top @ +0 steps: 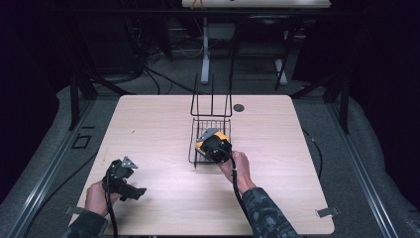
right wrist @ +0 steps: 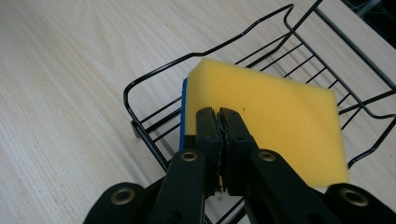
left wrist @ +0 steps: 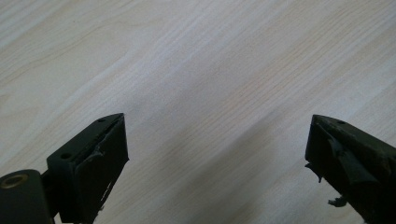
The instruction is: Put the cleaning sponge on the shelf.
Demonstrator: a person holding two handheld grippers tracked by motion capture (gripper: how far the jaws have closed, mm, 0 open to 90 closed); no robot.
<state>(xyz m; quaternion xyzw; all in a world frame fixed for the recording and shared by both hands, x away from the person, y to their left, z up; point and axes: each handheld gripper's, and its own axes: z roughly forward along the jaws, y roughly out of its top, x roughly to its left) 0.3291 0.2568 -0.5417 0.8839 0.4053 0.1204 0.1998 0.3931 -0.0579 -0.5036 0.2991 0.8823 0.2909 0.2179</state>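
Right tool (right wrist: 219,114) over yellow foam sponge (right wrist: 271,116), black wire basket (right wrist: 154,84)

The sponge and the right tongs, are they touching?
Cannot tell. In the right gripper view the shut right tongs overlap the yellow sponge in the wire basket; no contact or gap shows.

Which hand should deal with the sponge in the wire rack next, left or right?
Right. The right tool is already at the yellow sponge in the wire rack, jaws together over its near edge. The left tool sits open over bare table, well away from the rack.
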